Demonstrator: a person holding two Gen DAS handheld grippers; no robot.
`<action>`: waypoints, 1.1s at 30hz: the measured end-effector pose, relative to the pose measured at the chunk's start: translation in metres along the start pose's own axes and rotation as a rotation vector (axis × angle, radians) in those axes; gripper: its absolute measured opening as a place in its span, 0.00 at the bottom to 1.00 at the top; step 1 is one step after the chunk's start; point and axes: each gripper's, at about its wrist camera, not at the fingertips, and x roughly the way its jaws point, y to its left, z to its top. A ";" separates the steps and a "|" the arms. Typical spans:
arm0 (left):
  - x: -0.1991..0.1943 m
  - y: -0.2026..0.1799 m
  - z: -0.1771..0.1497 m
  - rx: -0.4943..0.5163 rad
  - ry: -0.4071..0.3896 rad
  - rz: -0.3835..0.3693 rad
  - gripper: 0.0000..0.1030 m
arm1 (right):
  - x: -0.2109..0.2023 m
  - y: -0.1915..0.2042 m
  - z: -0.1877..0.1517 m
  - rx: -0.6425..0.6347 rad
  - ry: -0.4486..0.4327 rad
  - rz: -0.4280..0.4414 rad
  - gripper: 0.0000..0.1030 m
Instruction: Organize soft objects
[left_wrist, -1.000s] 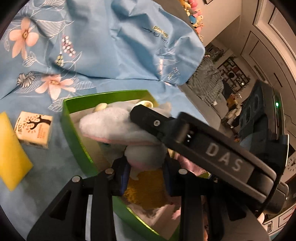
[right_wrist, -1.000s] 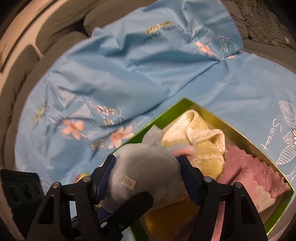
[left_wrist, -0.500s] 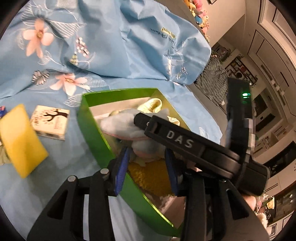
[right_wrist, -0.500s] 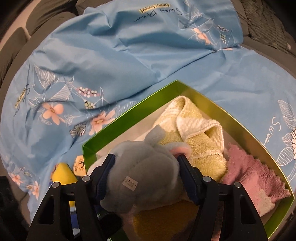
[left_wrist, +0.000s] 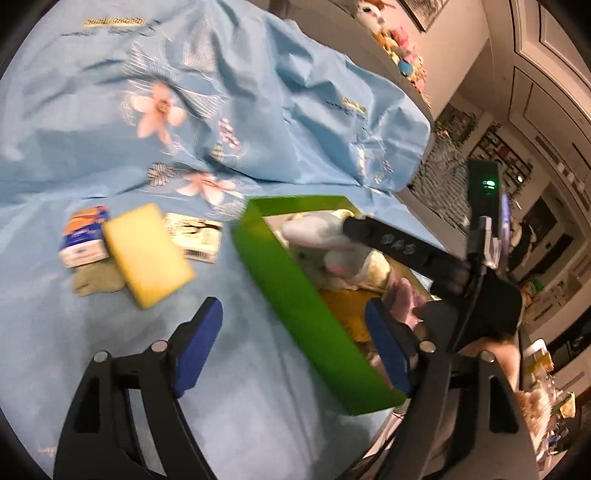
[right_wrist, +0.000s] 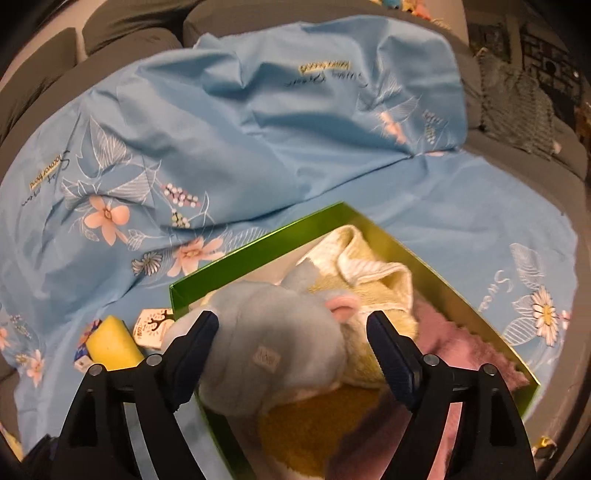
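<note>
Left wrist: green box (left_wrist: 295, 295) edge, sponge (left_wrist: 147, 254) beside.

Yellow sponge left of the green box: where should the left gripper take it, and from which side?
Judging by its pose, grip the yellow sponge across its two long sides, coming from above. It lies flat on the blue sheet, partly overlapping a small carton and a greenish cloth. The left gripper, jaws opening and empty, is nearest.

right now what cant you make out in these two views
- Plush toy face: right wrist view, turned away; left wrist view, blurred behind the right gripper.
- Box bottom: covered by towels.
- Small packet print: left wrist view, motion blur.
</note>
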 end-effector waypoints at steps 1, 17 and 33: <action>-0.006 0.005 -0.003 -0.008 -0.010 0.007 0.77 | -0.005 0.000 -0.001 0.004 -0.009 -0.001 0.82; -0.097 0.137 -0.065 -0.257 -0.125 0.288 0.90 | -0.055 0.058 -0.025 -0.122 -0.135 0.125 0.92; -0.119 0.189 -0.082 -0.390 -0.116 0.360 0.90 | 0.002 0.173 -0.076 -0.411 0.050 0.256 0.92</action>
